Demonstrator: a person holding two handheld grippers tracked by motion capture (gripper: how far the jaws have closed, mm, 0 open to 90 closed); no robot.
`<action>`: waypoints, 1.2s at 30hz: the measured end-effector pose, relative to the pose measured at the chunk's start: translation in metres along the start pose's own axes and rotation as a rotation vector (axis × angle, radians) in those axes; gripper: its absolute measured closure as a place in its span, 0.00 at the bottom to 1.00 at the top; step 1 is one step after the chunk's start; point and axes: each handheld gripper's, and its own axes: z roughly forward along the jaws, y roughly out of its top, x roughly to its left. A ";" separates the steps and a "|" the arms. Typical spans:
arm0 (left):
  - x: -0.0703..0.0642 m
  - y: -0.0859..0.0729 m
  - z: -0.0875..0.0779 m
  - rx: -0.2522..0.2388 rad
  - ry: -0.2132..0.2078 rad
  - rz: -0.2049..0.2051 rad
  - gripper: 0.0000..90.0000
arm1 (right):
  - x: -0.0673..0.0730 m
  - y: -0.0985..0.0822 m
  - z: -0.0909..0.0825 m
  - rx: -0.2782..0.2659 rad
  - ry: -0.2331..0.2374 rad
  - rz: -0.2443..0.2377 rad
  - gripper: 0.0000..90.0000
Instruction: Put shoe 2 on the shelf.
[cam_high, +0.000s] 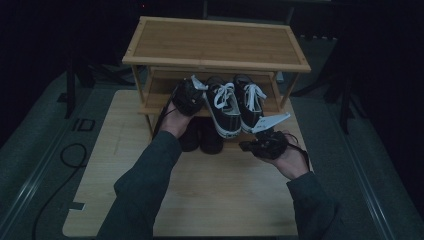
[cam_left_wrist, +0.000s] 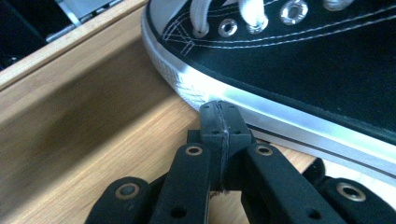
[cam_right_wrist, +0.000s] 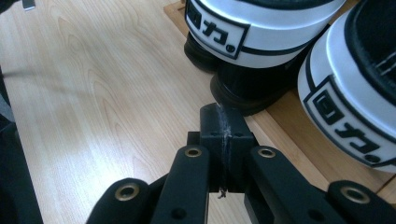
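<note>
A pair of black sneakers with white laces and soles, left one (cam_high: 223, 107) and right one (cam_high: 252, 102), stands on the middle shelf (cam_high: 159, 96) of a wooden shoe rack, heels toward me. My left gripper (cam_high: 192, 92) is at that shelf, just left of the pair. In the left gripper view the left gripper (cam_left_wrist: 219, 109) is shut and empty, its tips right at the white sole edge of a sneaker (cam_left_wrist: 303, 60). My right gripper (cam_high: 245, 146) hangs low in front of the rack. In the right gripper view the right gripper (cam_right_wrist: 219, 112) is shut and empty, before the sneaker heels (cam_right_wrist: 261, 23).
The rack's top shelf (cam_high: 215, 42) is bare. A pair of dark shoes (cam_high: 202, 140) sits on the bottom level under the sneakers, seen as dark shoes (cam_right_wrist: 247, 88) close ahead of the right jaws. The rack stands on a light wooden board (cam_high: 215, 195). A cable (cam_high: 70, 155) lies on the floor at left.
</note>
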 end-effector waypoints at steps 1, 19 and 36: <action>0.001 0.000 0.002 0.007 0.020 0.005 1.00 | 0.000 0.000 0.000 -0.001 0.000 -0.004 0.99; 0.005 -0.001 0.011 0.008 0.020 -0.045 1.00 | 0.017 0.017 -0.007 -0.115 0.041 -0.063 0.99; 0.009 -0.011 -0.002 0.003 -0.048 -0.012 1.00 | 0.013 0.024 0.001 -0.152 0.031 -0.041 1.00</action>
